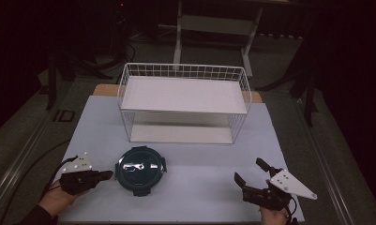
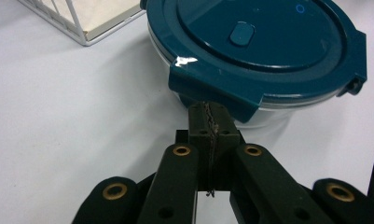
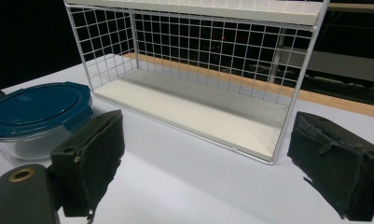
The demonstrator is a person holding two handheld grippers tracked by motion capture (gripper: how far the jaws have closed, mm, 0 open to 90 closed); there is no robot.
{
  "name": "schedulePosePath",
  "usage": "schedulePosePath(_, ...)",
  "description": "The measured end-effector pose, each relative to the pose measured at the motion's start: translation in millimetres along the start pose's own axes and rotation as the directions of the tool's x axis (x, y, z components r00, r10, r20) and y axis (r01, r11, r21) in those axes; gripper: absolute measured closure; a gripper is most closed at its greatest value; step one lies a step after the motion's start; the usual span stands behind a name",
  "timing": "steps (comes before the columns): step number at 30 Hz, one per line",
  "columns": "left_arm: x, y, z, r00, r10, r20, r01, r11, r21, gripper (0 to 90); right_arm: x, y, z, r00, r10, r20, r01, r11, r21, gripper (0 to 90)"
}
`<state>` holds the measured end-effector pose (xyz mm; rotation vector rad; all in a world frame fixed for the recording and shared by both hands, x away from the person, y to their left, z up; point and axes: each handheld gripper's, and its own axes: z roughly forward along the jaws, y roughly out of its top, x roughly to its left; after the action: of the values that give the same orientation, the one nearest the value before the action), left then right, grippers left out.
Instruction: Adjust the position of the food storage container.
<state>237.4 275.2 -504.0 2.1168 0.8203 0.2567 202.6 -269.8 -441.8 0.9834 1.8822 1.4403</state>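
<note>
We see the left gripper (image 2: 208,122) pressed shut, tips just beside the teal-lidded container (image 1: 140,170) on the table (image 1: 204,187) before the wire rack (image 1: 183,103), perhaps to nudge it. Right gripper (image 1: 251,177) gapes empty.

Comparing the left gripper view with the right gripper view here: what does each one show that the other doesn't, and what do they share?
Left gripper view: the left gripper with jaws pressed together, close by a lid latch, and the lid's centre button. Right gripper view: the right gripper with jaws wide apart, and the wire rack with both its shelves. Shared: the blue-lidded container, the rack's lower shelf, the white table.
</note>
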Motion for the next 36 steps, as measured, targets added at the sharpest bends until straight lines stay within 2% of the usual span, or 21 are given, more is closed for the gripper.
schedulePosePath(5,-1.1,2.7,2.1,1.0,0.001,0.005,-0.001,1.0,-0.002,89.6,0.1,0.0,-0.1,1.0,0.0,-0.002,0.0,1.0,0.0,10.3)
schedulePosePath(11,-2.5,8.0,3.9,0.9998,-0.02,-0.01,0.02,0.9996,0.021,89.7,0.7,-0.2,1.0,1.0,0.001,-0.007,-0.001,1.0,0.005,10.4)
schedulePosePath(17,-5.6,14.5,10.2,0.9999,-0.012,-0.007,0.012,0.9994,0.031,89.7,2.4,0.0,1.6,0.9999,-0.004,-0.012,0.004,1.0,0.009,10.4)
schedulePosePath(30,-17.0,38.5,38.7,0.9993,0.028,0.025,-0.029,0.9986,0.043,89.7,3.6,-0.8,3.1,0.9997,-0.004,-0.025,0.005,1.0,0.017,10.3)
schedulePosePath(36,-14.3,50.3,52.2,0.9993,0.018,0.032,-0.02,0.9988,0.044,89.7,4.6,-0.9,3.4,0.9995,-0.01,-0.029,0.01,1.0,0.018,10.4)
